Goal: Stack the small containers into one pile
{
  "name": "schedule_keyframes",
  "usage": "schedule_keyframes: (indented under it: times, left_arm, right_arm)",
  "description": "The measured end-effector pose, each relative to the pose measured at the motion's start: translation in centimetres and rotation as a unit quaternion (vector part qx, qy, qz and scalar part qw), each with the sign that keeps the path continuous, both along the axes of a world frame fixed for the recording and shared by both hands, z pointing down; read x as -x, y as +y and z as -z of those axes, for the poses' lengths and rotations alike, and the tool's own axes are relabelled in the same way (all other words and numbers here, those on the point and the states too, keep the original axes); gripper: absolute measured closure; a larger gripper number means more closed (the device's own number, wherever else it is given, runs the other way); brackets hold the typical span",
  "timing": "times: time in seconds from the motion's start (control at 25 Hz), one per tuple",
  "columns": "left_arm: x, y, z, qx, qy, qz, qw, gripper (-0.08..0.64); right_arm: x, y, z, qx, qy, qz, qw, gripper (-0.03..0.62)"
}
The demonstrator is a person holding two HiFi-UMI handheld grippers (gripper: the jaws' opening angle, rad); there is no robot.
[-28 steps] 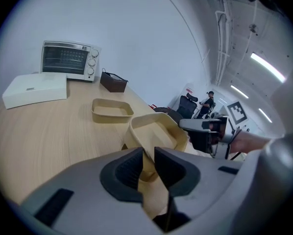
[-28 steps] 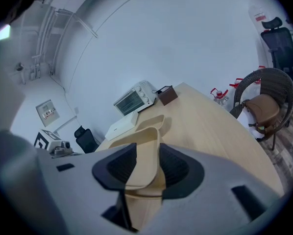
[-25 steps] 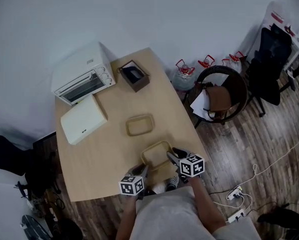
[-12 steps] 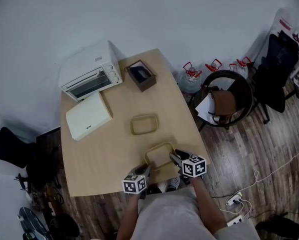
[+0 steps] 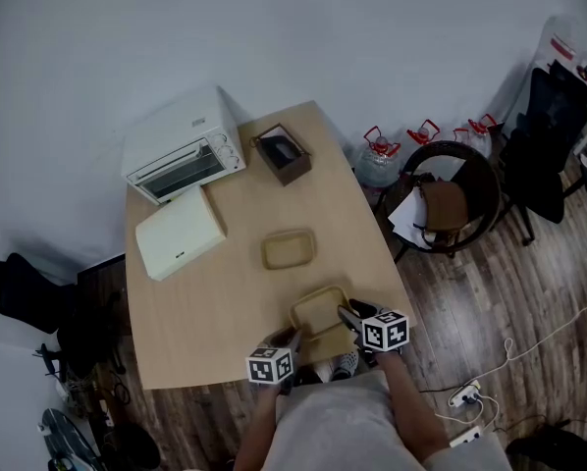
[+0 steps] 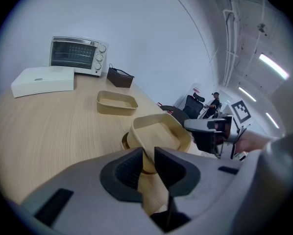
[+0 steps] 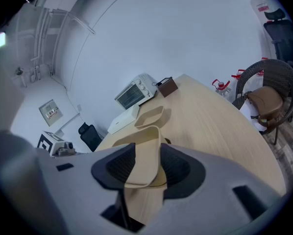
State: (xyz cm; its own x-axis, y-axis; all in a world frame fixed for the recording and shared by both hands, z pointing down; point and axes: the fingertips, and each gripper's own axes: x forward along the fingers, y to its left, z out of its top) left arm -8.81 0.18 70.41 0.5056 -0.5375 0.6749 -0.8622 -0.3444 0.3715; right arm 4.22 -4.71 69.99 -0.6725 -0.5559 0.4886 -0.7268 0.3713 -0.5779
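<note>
**A:** What is the left hand-held gripper (image 6: 149,153) doing?

**B:** It is pinching the near wall of a tan container (image 6: 158,131). Its jaws are closed down on that wall, and it is holding the container tilted just ahead of itself, by the near edge of the table (image 5: 205,292).

**A:** And the right hand-held gripper (image 7: 147,151)?

**B:** It is sitting at the opposite side of the same container. Its jaws have just been opening and are now standing wide. The container's rim is lying between them, but they are not clamping it.

**A:** Where is the second one lying?

**B:** The other tan container (image 5: 289,249) is resting upright on the table farther ahead of both grippers, well apart from the held one.

**A:** Is anything standing beyond it?

**B:** A brown box (image 5: 282,153) and a white toaster oven (image 5: 184,145) are standing farther still. A flat white box (image 5: 181,232) is lying off toward the left gripper's side.
</note>
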Motion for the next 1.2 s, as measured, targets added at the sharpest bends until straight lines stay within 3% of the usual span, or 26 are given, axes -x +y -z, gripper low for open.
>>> schedule_keyframes:
  times: [0.68, 1.2]
  left_arm:
    - [0.8, 0.2, -0.6, -0.002, -0.001, 0.022, 0.9998, 0.479]
    - [1.4, 0.2, 0.2, -0.015, 0.002, 0.027, 0.9995, 0.449]
  right_arm:
    - [0.5, 0.3, -0.6, -0.002, 0.02, 0.002, 1.0, 0.419]
    - [-0.8, 0.1, -1.0, -0.001, 0.039, -0.023, 0.999, 0.423]
